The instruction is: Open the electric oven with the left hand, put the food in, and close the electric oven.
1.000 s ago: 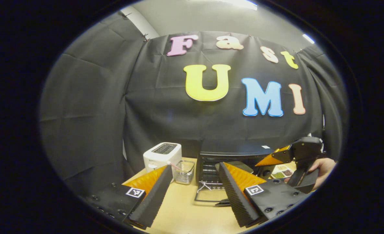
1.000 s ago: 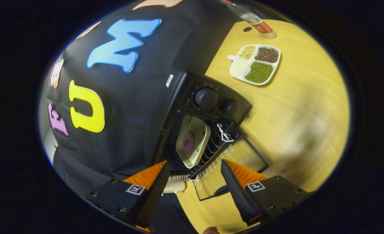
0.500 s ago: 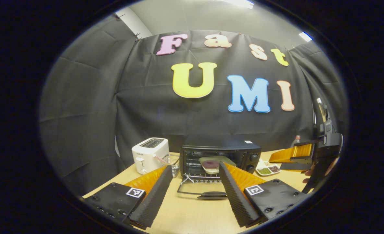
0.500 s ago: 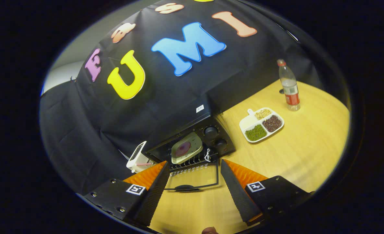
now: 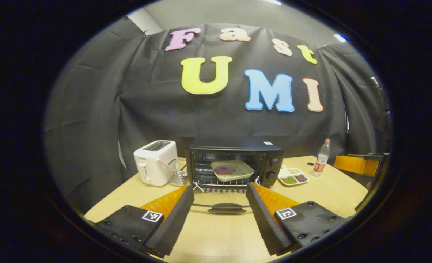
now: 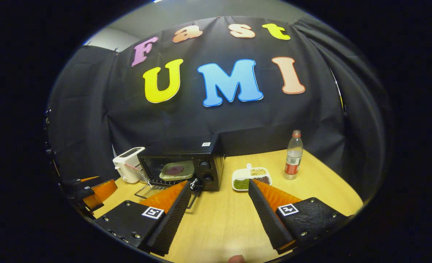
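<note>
The black electric oven (image 5: 234,160) (image 6: 186,166) stands at the back of the wooden table with its glass door (image 5: 221,204) folded flat down toward me. On its wire rack rests a pale green plate (image 5: 232,169) (image 6: 177,170) carrying a purple piece of food (image 5: 224,169). My left gripper (image 5: 219,204) is open in front of the door's handle (image 5: 226,210), touching nothing. My right gripper (image 6: 219,202) is open over bare table, right of the oven. The left gripper (image 6: 91,190) also appears at the left edge of the right gripper view, and the right gripper (image 5: 358,164) at the far right of the left gripper view.
A white toaster (image 5: 153,167) and a clear container (image 5: 177,171) stand left of the oven. To its right lie a white divided dish of beans (image 5: 292,176) (image 6: 251,178) and a red-labelled plastic bottle (image 5: 321,157) (image 6: 292,159).
Both grippers have drawn back from the oven and levelled out. The right gripper has swung to the right, away from the plate left on the rack. The door stays down.
</note>
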A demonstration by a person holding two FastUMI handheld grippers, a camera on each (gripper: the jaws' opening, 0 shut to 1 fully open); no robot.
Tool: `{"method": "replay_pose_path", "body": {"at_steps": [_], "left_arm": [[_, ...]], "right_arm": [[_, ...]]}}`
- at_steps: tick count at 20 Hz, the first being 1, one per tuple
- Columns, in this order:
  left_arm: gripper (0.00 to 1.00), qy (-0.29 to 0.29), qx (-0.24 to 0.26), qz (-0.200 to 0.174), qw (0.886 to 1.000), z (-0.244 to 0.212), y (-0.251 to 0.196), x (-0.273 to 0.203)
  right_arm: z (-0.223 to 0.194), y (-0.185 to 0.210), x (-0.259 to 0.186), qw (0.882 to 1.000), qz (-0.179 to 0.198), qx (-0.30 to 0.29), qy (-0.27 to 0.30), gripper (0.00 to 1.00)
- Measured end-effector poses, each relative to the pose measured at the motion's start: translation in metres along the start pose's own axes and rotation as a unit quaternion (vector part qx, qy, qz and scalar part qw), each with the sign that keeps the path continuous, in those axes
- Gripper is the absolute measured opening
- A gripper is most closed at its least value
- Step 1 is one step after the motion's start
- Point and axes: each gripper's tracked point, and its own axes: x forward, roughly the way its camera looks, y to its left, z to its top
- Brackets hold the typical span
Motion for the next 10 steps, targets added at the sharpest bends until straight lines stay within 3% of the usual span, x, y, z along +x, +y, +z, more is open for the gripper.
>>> {"method": "replay_pose_path", "body": {"at_steps": [1,2,5,6,7,8,10], "left_arm": [[0.91,0.009,-0.002,-0.004,1.000,-0.006,-0.003,0.005],[1.00,0.019,-0.003,-0.008,1.000,-0.013,-0.006,0.010],[1.00,0.044,0.006,-0.019,0.999,-0.032,-0.013,0.025],[0.91,0.055,0.007,-0.025,0.998,-0.039,-0.016,0.030],[0.91,0.070,0.006,-0.030,0.997,-0.049,-0.017,0.033],[0.97,0.085,0.004,-0.033,0.996,-0.059,-0.018,0.038],[0.97,0.114,0.000,-0.036,0.993,-0.079,-0.019,0.048]], "right_arm": [[0.002,-0.005,-0.004,1.000,-0.005,-0.014,-0.010,0.98],[0.005,-0.009,-0.009,1.000,-0.009,-0.025,-0.017,0.98],[0.011,-0.019,-0.018,0.998,-0.024,-0.047,-0.029,0.98],[0.014,-0.022,-0.021,0.998,-0.030,-0.053,-0.034,0.98],[0.017,-0.024,-0.022,0.997,-0.034,-0.059,-0.039,0.98],[0.019,-0.026,-0.024,0.996,-0.038,-0.063,-0.043,0.98],[0.021,-0.029,-0.026,0.996,-0.046,-0.067,-0.046,0.98]]}}
